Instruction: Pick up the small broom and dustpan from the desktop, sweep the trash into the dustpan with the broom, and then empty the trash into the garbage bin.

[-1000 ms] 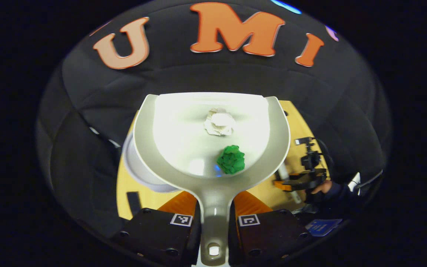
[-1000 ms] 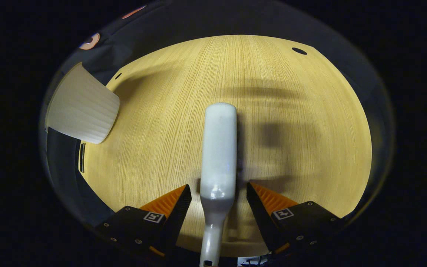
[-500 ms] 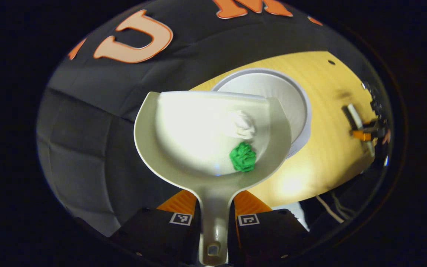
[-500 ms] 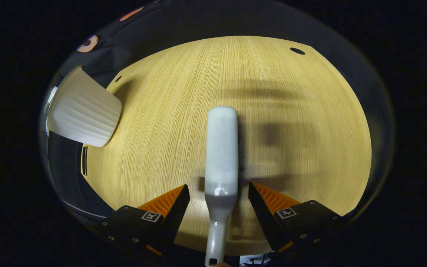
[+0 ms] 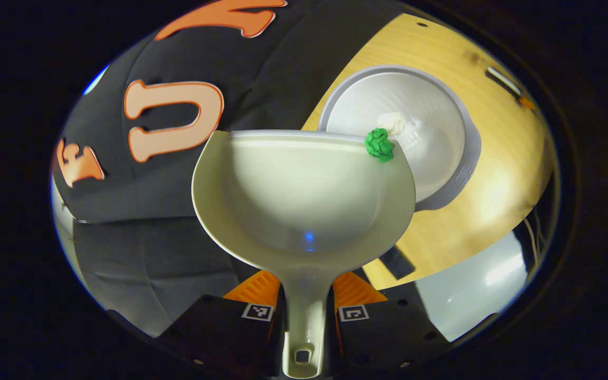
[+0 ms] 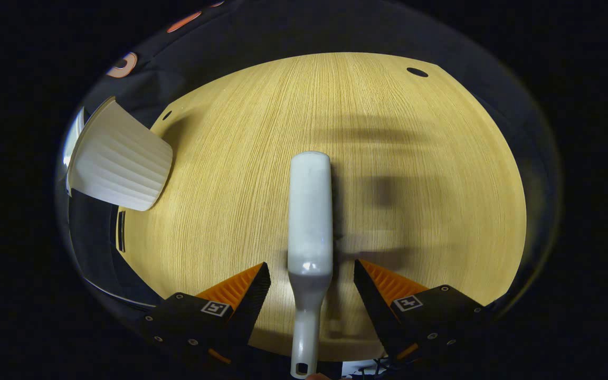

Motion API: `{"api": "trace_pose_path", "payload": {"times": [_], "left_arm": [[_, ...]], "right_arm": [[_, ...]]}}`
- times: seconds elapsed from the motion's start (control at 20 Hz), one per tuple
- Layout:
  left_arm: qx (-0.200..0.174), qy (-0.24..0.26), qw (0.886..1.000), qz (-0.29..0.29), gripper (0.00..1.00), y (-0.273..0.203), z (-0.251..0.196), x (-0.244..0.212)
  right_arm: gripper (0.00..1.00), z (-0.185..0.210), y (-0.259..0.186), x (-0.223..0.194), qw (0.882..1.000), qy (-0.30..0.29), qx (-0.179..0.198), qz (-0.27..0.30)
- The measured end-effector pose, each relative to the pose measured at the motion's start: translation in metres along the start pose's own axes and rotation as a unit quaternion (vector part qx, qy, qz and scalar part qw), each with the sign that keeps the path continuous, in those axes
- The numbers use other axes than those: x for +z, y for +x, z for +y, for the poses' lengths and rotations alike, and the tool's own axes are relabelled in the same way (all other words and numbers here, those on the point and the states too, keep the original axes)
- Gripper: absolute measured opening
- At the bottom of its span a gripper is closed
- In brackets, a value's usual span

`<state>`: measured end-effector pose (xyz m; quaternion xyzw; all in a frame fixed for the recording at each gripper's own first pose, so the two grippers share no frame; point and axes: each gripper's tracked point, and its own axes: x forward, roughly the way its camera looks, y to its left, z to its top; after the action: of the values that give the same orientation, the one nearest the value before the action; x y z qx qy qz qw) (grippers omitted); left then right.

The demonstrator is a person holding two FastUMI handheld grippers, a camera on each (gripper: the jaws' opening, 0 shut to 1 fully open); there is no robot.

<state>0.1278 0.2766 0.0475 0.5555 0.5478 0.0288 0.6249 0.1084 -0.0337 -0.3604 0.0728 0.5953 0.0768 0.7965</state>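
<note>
while clamped in left hand-held gripper [image 5: 304, 298], dustpan [image 5: 304, 200] ahead, over bin [image 5: 430, 174]

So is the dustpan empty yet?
Not quite. The green wad sits at the dustpan's front lip over the bin; the white wad appears past it, inside.
</note>
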Motion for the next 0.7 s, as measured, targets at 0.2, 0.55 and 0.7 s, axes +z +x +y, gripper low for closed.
{"api": "trace_pose_path", "payload": {"times": [0.2, 0.55, 0.7], "left_arm": [[0.002, -0.017, 1.0, -0.016, 0.3, -0.011, -0.011, 0.001], [-0.231, -0.292, 0.913, -0.168, 0.3, -0.083, -0.122, 0.116], [-0.319, -0.317, 0.862, -0.232, 0.3, -0.136, -0.179, 0.196]], "right_arm": [[0.96, 0.009, -0.004, -0.003, 1.0, 0.006, 0.017, 0.0], [0.96, 0.019, -0.01, -0.006, 0.999, 0.009, 0.035, -0.007], [0.96, 0.021, -0.014, -0.008, 0.999, 0.008, 0.036, -0.003]]}}
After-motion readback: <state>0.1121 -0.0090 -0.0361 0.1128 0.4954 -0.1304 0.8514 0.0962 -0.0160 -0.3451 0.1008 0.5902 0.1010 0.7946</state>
